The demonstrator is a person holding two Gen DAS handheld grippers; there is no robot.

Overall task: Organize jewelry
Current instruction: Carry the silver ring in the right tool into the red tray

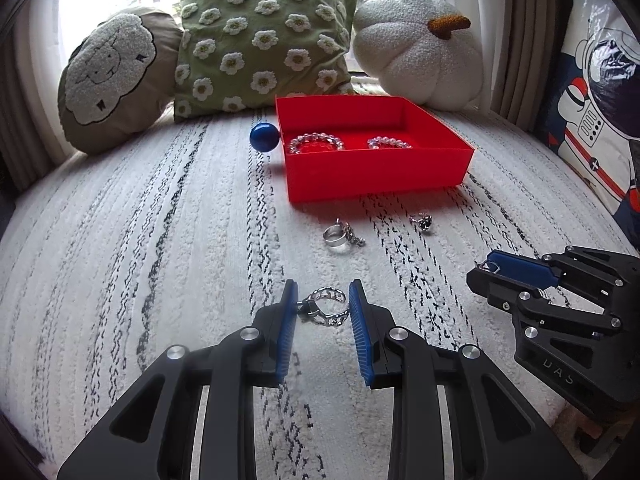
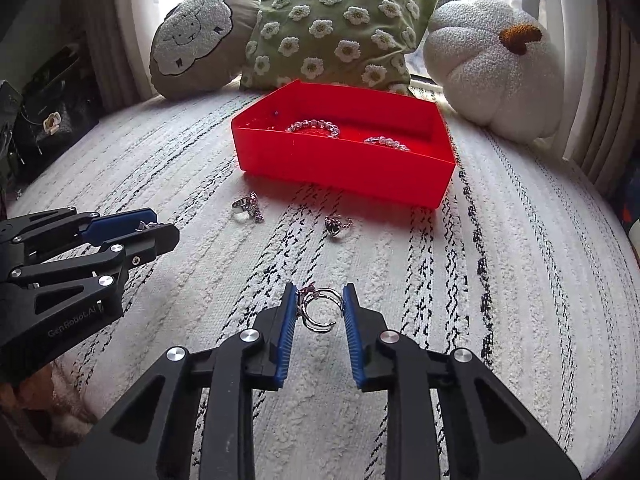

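Left gripper (image 1: 323,298) pinching filigree ring (image 1: 325,306), right gripper (image 2: 319,300) seemingly pinching open ring (image 2: 321,309)

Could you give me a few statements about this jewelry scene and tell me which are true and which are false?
1. The red box holds two beaded bracelets. True.
2. The left gripper has a silver ring between its fingers. True.
3. The right gripper holds nothing. False: a ring sits between its fingers too.
4. All rings are already in the box. False: two rings lie on the rug in front of it.
5. Three cushions stand behind the box. True.
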